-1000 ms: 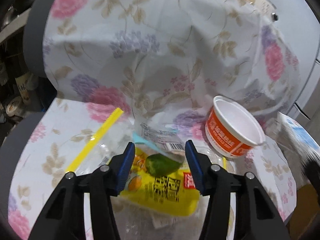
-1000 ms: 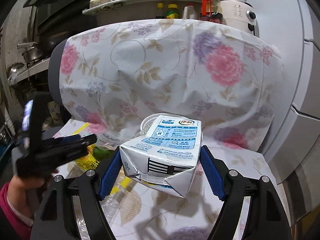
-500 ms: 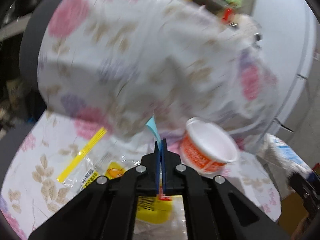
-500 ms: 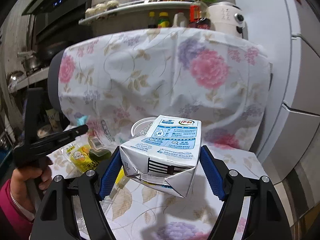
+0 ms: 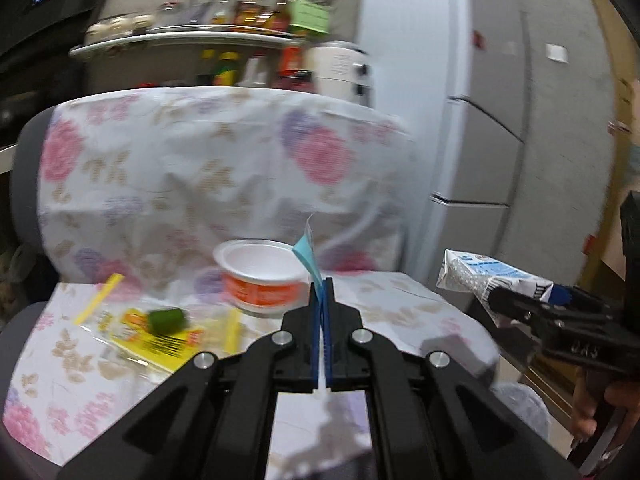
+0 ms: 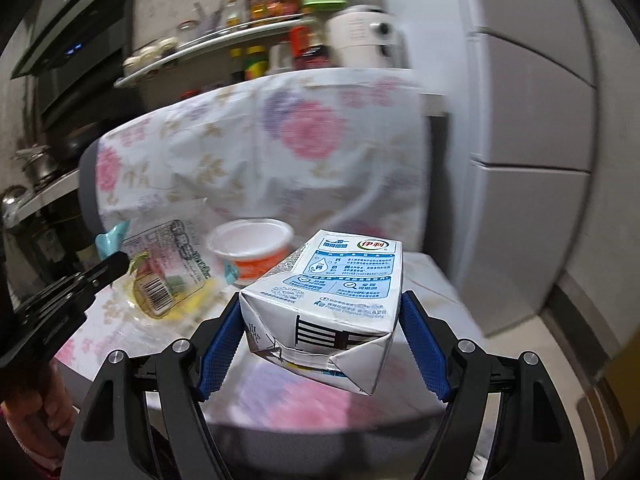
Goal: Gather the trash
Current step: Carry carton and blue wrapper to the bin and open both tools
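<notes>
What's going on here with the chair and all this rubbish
A person is clearing trash off a chair draped in a floral cloth, with tongs in each hand. The left tongs are shut on the edge of a clear plastic wrapper, lifted off the seat. The right tongs grip a white and blue milk carton in the air. An orange and white cup, a yellow packet and a small green piece lie on the seat.

Seat front bare; white-and-orange plastic tub (image 5: 262, 276) and yellow snack wrapper (image 5: 160, 338) crowd rear, floral-draped chair back (image 5: 208, 168) blocks behind.
</notes>
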`<state>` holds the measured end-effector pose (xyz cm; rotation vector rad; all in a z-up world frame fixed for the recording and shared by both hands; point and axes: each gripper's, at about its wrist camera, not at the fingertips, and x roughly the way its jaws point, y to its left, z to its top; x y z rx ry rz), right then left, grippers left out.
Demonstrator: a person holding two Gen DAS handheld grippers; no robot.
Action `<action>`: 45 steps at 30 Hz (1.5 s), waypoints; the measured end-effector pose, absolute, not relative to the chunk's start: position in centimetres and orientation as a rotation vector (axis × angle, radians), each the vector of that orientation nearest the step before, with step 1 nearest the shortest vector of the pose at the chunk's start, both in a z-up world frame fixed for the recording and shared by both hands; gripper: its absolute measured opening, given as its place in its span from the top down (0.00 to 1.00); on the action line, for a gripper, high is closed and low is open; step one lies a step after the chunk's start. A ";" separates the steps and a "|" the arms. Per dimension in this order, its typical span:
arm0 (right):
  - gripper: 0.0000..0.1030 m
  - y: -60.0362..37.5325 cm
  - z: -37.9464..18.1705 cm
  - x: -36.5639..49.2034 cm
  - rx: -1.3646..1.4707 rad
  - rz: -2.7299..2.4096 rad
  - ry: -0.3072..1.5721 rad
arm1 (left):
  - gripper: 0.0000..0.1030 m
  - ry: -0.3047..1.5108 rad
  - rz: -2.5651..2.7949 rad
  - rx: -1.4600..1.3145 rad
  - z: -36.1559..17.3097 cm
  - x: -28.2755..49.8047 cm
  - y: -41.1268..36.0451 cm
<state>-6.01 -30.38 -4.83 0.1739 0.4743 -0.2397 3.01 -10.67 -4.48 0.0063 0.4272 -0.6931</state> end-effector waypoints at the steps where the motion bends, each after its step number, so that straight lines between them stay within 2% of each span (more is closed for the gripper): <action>1: 0.26 -31.2 -4.9 -7.5 0.179 -0.270 0.475 | 1.00 0.433 -0.723 0.005 -4.6 2.1 -11.4; 15: 0.26 -41.0 -7.1 -26.0 0.275 -0.687 0.465 | 1.00 0.483 -1.170 0.136 -6.8 -8.5 -27.0; 27: 0.25 -47.3 -15.5 -28.5 0.445 -0.749 0.609 | 1.00 0.597 -1.350 0.281 -12.1 -12.5 -36.5; 31: 0.19 -49.1 -17.2 -28.5 0.513 -0.744 0.614 | 1.00 0.644 -1.359 0.304 -13.2 -12.3 -38.5; 33: 0.17 -50.1 -17.7 -28.5 0.558 -0.749 0.615 | 0.86 0.668 -1.363 0.307 -13.7 -12.0 -39.1; 34: 0.17 -50.4 -17.8 -28.6 0.572 -0.755 0.611 | 0.67 0.671 -1.355 0.307 -13.9 -11.9 -39.2; 35: 0.17 -50.6 -17.8 -28.7 0.581 -0.758 0.607 | 0.57 0.670 -1.351 0.295 -13.9 -11.7 -39.0; 38: 0.17 -50.6 -17.3 -29.0 0.568 -0.775 0.596 | 0.52 0.688 -1.355 0.273 -13.8 -11.0 -38.5; 45: 0.17 -49.1 -13.6 -29.5 0.525 -0.781 0.516 | 0.51 0.649 -1.297 0.255 -12.1 -9.6 -35.7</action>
